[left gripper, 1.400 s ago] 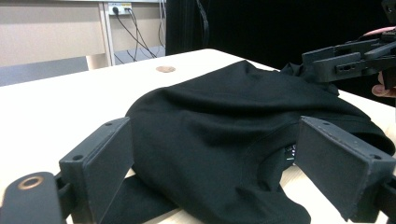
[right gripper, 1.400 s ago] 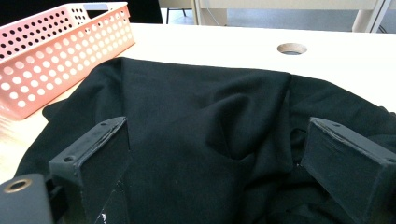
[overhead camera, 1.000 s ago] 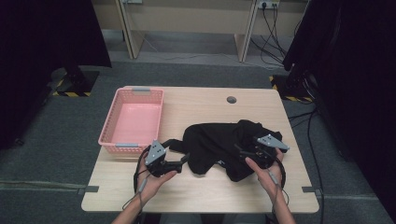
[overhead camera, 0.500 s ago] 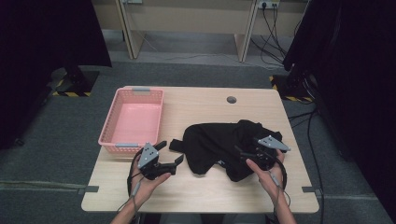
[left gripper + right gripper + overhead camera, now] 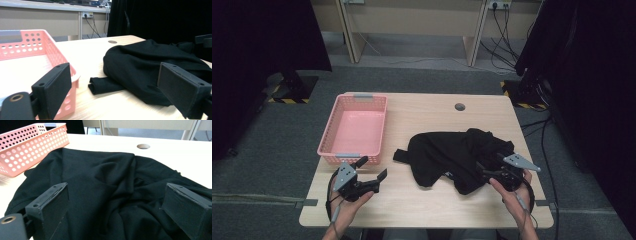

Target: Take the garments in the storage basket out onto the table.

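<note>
— From where you stand, what is the left gripper [image 5: 371, 174] doing?

— It sits in the person's left hand [image 5: 348, 202] over the near left corner of the table [image 5: 432, 117], just in front of the pink basket [image 5: 353, 150]. Its jaws are spread wide with nothing between them. In the left gripper view the two black pads [image 5: 53, 86] frame bare wood and, beyond it, the black garment [image 5: 147, 67].

— So it isn't touching the cloth?

— No. There is a clear stretch of tabletop between its tips and the small folded flap of the black garment [image 5: 457, 157] that pokes out toward the basket.

— And the right gripper [image 5: 484, 172]?

— Held in the right hand [image 5: 512, 192] at the near right of the table, pointing in at the garment's right edge. Its jaws stand apart too. In the right gripper view the pads [image 5: 50, 205] sit low over the rumpled fabric, with the cloth filling the space ahead of them, but I can't tell whether they actually touch it. They are not pinched on it.

— Where does the garment lie, exactly?

— Crumpled in a heap on the right half of the table, nearer the person's edge than the far one. The round cable hole [image 5: 460, 106] is beyond it, well clear.

— And the basket?

— On the left side, with its near short end close to the left gripper. A grey label strip shows on each short end.
</note>
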A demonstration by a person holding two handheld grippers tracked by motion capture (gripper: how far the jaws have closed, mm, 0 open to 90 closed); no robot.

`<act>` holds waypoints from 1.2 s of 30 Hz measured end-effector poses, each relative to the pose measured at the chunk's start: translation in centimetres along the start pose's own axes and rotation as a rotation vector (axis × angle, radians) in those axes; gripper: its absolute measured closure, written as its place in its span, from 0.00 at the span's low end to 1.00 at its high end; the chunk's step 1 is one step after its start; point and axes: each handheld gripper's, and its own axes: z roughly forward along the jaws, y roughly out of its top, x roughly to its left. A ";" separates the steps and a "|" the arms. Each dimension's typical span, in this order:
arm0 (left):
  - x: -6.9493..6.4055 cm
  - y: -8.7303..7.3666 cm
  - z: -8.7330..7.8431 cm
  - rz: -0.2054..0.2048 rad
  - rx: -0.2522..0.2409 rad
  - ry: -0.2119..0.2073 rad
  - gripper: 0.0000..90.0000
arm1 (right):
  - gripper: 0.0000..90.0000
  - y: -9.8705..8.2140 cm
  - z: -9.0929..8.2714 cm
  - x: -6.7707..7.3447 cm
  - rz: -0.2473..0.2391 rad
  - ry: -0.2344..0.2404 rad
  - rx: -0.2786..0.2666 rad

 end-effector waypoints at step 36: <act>2.0 -3.2 -2.8 0.030 0.003 0.065 0.12 | 0.08 -5.0 -4.1 -3.9 0.047 -0.134 -0.049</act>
